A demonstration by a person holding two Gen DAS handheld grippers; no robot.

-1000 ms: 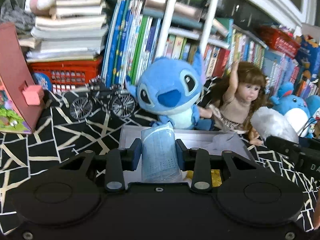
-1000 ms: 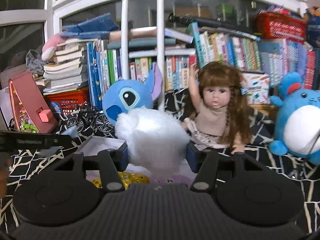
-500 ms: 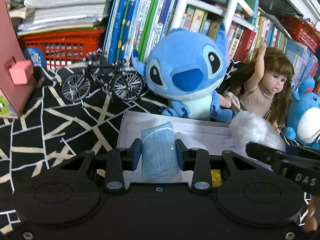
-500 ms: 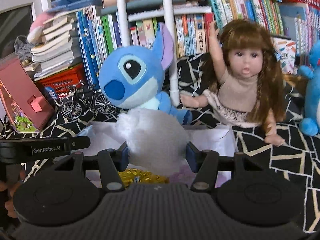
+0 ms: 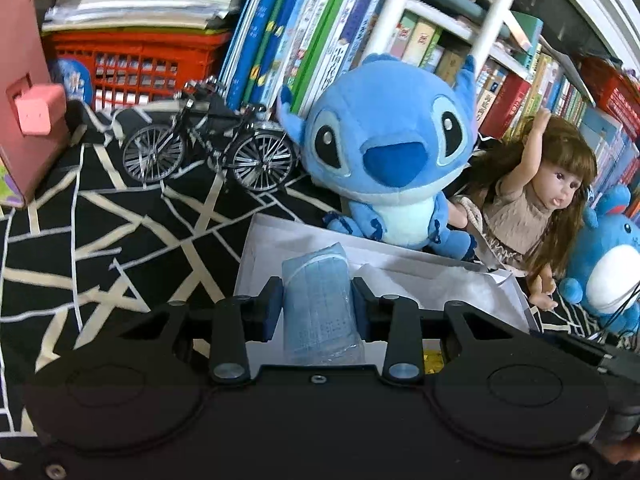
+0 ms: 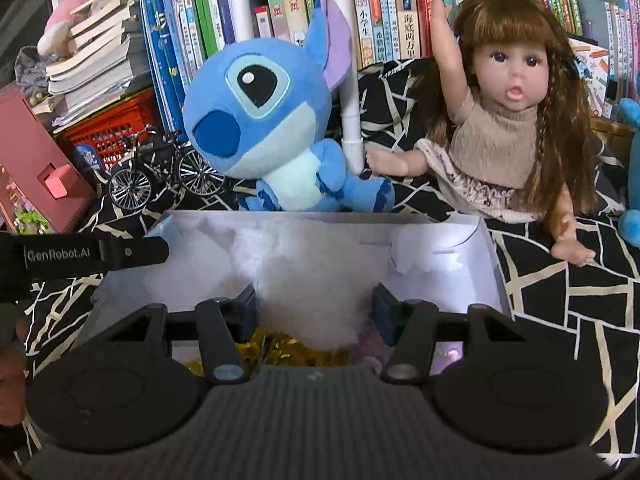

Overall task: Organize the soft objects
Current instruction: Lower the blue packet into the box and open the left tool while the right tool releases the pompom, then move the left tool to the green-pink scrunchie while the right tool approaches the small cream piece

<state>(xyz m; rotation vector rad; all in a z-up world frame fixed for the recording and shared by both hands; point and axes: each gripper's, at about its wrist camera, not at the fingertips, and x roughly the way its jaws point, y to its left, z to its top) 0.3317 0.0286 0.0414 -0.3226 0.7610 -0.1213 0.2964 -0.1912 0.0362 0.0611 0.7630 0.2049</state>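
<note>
My left gripper (image 5: pixel 317 300) is shut on a pale blue packet of face masks (image 5: pixel 320 308) and holds it over the near left part of a white open box (image 5: pixel 256 248). My right gripper (image 6: pixel 314 308) is shut on a white fluffy pompom (image 6: pixel 312 280), low inside the same white box (image 6: pixel 490 264). Gold crinkly stuff (image 6: pixel 280 352) and something pale purple (image 6: pixel 448 354) lie in the box under the right gripper. The left gripper's side bar (image 6: pixel 96 254) shows at the left of the right wrist view.
A blue Stitch plush (image 5: pixel 384 160) and a long-haired doll (image 5: pixel 548 200) sit right behind the box. A blue and white plush (image 5: pixel 608 272) is at the right. A model bicycle (image 5: pixel 208 148), a red basket (image 5: pixel 132 68), a pink toy house (image 5: pixel 24 92) and bookshelves stand at the back.
Both grippers have moved forward and down toward the white box. The pompom has dropped from above the box to inside it. Both grips are unchanged.
</note>
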